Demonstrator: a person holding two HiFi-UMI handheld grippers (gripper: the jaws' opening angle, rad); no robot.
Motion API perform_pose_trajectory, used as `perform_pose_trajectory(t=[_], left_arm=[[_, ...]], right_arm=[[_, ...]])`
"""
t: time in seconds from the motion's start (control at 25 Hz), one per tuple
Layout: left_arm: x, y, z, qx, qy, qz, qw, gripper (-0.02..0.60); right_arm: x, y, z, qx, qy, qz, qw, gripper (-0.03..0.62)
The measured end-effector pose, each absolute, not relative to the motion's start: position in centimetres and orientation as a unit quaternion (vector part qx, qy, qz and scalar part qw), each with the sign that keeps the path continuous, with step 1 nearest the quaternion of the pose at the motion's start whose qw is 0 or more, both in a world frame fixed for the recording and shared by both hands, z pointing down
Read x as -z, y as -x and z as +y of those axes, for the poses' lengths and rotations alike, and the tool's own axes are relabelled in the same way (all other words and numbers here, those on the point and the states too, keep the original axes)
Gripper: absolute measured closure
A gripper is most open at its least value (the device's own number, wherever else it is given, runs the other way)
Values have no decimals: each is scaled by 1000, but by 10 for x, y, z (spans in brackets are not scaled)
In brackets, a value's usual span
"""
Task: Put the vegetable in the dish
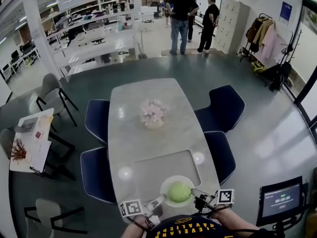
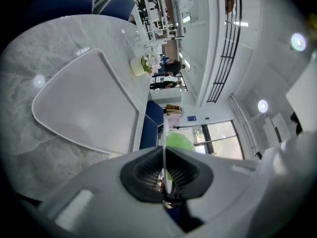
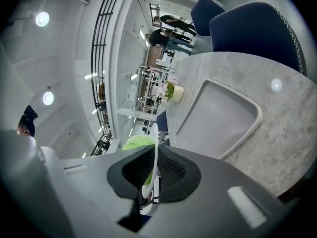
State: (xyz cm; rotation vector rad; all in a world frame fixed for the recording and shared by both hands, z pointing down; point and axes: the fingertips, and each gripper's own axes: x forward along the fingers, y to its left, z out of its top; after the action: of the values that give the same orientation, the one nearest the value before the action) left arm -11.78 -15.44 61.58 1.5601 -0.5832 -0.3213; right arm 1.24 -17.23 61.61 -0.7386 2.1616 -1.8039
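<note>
**A:** Where is the vegetable sitting?

**B:** The round green vegetable [image 1: 179,191] is lying in the white dish [image 1: 167,182], at the bottom centre of the head view. You are holding that dish over the near end of the grey table [image 1: 143,143]. I cannot tell whether it is resting on the tabletop or hanging just above it.

**A:** And what are you doing with the two claws?

**B:** Your left gripper [image 1: 159,201] is biting the dish's lower-left rim. In the left gripper view its jaws are pressing together on the thin white edge, and the green of the vegetable is showing just behind them, right of centre. Your right gripper [image 1: 197,196] is doing the same on the opposite rim. In the right gripper view its jaws are clenching the white edge, with the vegetable peeking out to the left of it.

**A:** What else is lying around you?

**B:** A shallow grey tray [image 1: 163,167] is sitting just above the dish in the head view, with nothing in it. Pale flowers [image 1: 152,112] are standing farther up the table, at the frame's centre. Dark blue chairs [image 1: 225,108] are flanking the table on both sides. A small screen [image 1: 281,201] is glowing at the lower right, and two people [image 1: 181,19] are standing at the top of the frame.
</note>
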Motion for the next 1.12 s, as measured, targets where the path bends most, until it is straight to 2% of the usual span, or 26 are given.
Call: perform_pose_trajectory(t=[0.4, 0.88, 1.12], left_arm=[[-614, 137, -170, 161, -688, -224, 672, 568], [-608, 138, -193, 148, -695, -294, 639, 568], [-596, 135, -215, 182, -692, -304, 629, 568]], right_arm=[[-611, 13, -184, 606, 263, 744, 100, 571], [-612, 10, -214, 612, 211, 757, 87, 569], [-605, 12, -238, 607, 201, 763, 94, 568]])
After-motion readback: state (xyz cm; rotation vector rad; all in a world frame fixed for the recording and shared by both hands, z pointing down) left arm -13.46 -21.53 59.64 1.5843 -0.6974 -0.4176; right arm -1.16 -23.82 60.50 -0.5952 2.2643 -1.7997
